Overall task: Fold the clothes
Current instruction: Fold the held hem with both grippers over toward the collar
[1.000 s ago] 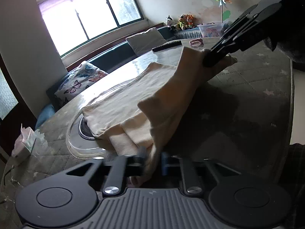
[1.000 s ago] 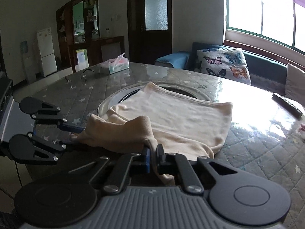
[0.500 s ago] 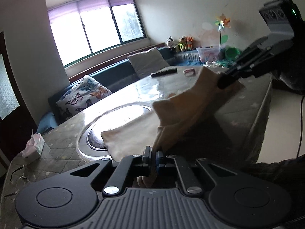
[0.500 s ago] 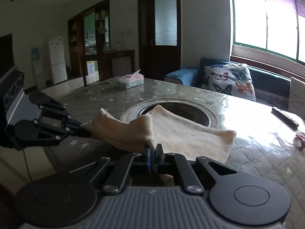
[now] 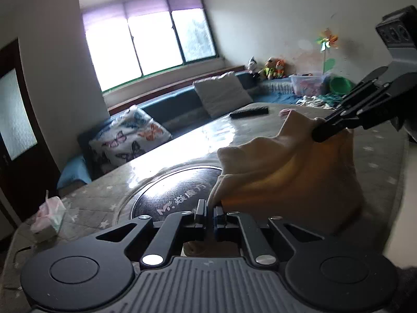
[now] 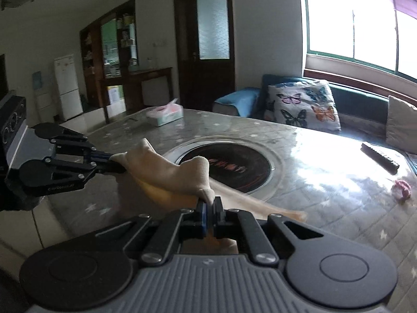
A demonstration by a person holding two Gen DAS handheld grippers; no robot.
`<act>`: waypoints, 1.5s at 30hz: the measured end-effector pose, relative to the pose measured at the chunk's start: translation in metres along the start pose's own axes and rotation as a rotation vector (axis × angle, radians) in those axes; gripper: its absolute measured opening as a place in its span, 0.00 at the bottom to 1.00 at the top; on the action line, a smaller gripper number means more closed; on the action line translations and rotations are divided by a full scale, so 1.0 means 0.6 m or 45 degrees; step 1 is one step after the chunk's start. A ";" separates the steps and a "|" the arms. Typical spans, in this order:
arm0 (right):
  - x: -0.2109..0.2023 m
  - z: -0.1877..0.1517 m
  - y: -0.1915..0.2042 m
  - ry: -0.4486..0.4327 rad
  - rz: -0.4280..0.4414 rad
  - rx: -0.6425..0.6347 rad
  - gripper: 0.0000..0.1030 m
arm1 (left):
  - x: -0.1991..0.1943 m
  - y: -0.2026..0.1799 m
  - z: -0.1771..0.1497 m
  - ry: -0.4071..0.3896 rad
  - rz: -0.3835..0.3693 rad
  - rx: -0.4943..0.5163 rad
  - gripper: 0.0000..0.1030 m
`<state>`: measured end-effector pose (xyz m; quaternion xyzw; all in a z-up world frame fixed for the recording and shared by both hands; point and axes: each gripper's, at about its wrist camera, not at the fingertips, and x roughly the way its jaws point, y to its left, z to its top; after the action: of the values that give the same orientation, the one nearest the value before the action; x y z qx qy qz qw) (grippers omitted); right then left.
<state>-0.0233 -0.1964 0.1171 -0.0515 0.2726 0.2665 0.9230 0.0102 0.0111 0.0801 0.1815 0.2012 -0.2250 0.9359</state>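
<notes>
The left claw [image 5: 210, 212] is clenched on one corner of a cream-coloured cloth [image 5: 286, 172], and the right claw [image 6: 210, 203] is clenched on another corner of the same cloth. Between the two claws the top edge of the cloth hangs in a slack curve above the table [image 6: 325, 182], with folds bunching close to each grip. In the right wrist view, the lower part of the cloth trails down to the table at the near side of the round black plate [image 6: 234, 168] set into the tabletop, and one thin strip of it lies on the table surface to the right.

On the far left of the table sits a tissue box [image 6: 164, 114]. On the right side lie a dark remote control [image 6: 380, 157] and, nearer, a small pink thing [image 6: 402, 188], both well apart from the cloth. Beyond the table, a bench under the window [image 5: 148, 44] carries a butterfly-print cushion [image 6: 303, 107] and a plain pale cushion [image 5: 221, 96].
</notes>
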 end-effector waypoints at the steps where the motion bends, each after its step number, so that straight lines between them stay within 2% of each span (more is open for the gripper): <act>1: 0.018 0.008 -0.011 0.010 -0.016 0.004 0.04 | 0.021 0.007 0.005 0.019 0.003 -0.009 0.05; 7: 0.138 0.020 -0.083 0.110 -0.081 0.137 0.04 | 0.171 0.033 0.005 0.212 0.018 -0.078 0.06; 11: 0.208 -0.010 -0.107 0.164 -0.161 0.246 0.07 | 0.220 0.038 -0.015 0.288 0.030 -0.120 0.13; 12: 0.220 -0.019 -0.111 0.178 -0.164 0.278 0.12 | 0.224 0.037 -0.018 0.293 0.034 -0.124 0.14; 14: 0.234 -0.035 -0.120 0.196 -0.177 0.322 0.16 | 0.222 0.040 -0.022 0.289 0.039 -0.126 0.21; 16: 0.233 -0.042 -0.127 0.185 -0.188 0.339 0.21 | 0.214 0.047 -0.021 0.271 0.074 -0.127 0.40; 18: 0.216 -0.039 -0.133 0.153 -0.195 0.353 0.22 | 0.210 0.053 -0.019 0.257 0.100 -0.140 0.45; 22: 0.173 -0.029 -0.128 0.078 -0.235 0.323 0.22 | 0.189 0.065 -0.009 0.213 0.118 -0.178 0.45; 24: 0.159 -0.028 -0.118 0.071 -0.213 0.302 0.22 | 0.174 0.060 0.000 0.183 0.087 -0.182 0.43; 27: 0.161 -0.033 -0.104 0.099 -0.161 0.286 0.19 | 0.165 0.042 0.014 0.162 -0.008 -0.169 0.34; 30: 0.179 -0.039 -0.101 0.125 -0.155 0.286 0.16 | 0.174 0.022 0.023 0.173 -0.099 -0.149 0.28; 32: 0.192 -0.042 -0.109 0.138 -0.158 0.312 0.15 | 0.192 0.011 0.025 0.197 -0.124 -0.132 0.27; 35: 0.216 -0.047 -0.125 0.176 -0.163 0.379 0.13 | 0.227 0.012 0.020 0.255 -0.129 -0.160 0.26; 38: 0.223 -0.045 -0.125 0.194 -0.171 0.373 0.11 | 0.251 0.017 0.015 0.303 -0.133 -0.206 0.25; 45: 0.227 -0.007 -0.097 0.135 -0.097 0.312 0.12 | 0.266 0.023 0.004 0.317 -0.149 -0.236 0.27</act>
<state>0.1016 -0.1840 0.0385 0.0374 0.3495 0.1929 0.9161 0.1485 -0.0341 0.0125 0.1089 0.3457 -0.2354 0.9018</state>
